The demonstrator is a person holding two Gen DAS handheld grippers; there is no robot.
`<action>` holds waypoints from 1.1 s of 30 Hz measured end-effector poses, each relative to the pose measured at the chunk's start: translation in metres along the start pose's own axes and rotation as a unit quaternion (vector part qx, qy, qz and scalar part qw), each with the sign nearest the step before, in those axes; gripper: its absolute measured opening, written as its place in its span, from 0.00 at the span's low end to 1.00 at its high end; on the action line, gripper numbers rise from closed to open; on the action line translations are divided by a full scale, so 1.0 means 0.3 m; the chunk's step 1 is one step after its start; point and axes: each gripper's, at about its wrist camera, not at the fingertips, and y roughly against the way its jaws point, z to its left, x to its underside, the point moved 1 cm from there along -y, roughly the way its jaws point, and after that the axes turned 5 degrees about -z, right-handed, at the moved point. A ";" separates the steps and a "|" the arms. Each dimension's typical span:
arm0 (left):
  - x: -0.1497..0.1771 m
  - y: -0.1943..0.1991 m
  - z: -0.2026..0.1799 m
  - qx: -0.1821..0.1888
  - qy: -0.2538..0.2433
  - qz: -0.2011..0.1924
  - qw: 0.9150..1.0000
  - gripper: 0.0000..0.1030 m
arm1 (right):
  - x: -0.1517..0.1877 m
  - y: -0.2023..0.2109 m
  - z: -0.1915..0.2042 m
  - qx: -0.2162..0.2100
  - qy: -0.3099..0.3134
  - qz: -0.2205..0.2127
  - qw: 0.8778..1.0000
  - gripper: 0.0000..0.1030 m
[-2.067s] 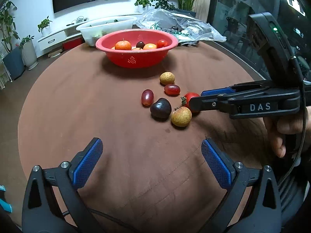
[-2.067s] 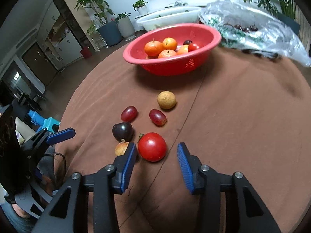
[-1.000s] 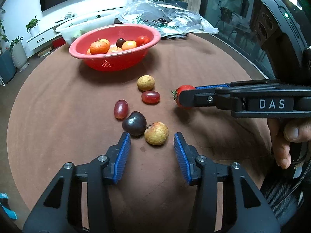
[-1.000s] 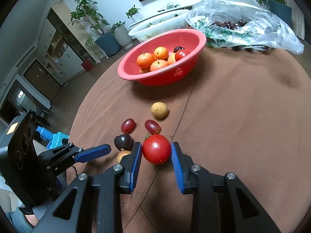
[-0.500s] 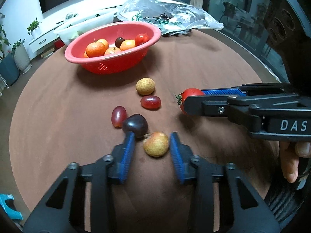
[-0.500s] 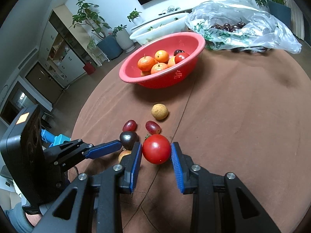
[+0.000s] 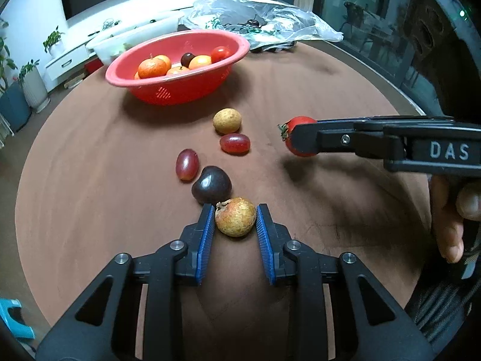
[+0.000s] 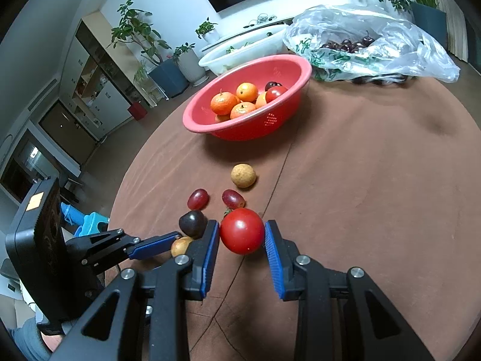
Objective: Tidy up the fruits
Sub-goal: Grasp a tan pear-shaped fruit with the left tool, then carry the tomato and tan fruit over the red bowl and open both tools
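My left gripper (image 7: 235,221) has its blue-padded fingers (image 7: 206,234) clenched on a tan, rough-skinned round fruit (image 7: 235,217) low over the brown cloth-covered desk (image 7: 90,165), just beside a dark purple plum (image 7: 211,189). My right gripper (image 8: 242,236) grasps a shiny red tomato (image 8: 242,231), lifted clear of the desk. The red plastic basket (image 8: 270,120) of oranges sits farther back.
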 end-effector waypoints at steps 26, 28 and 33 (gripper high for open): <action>-0.281 0.176 0.384 -0.004 0.042 -0.102 0.994 0.26 | -0.252 0.114 -0.054 0.069 0.008 -0.052 0.996 0.33; -0.355 0.158 0.388 -0.002 0.025 -0.109 0.994 0.26 | -0.316 0.112 -0.016 0.071 0.032 -0.065 0.995 0.33; -0.513 0.075 0.373 0.003 -0.009 -0.108 0.994 0.26 | -0.462 0.032 0.073 0.072 0.082 -0.070 0.992 0.33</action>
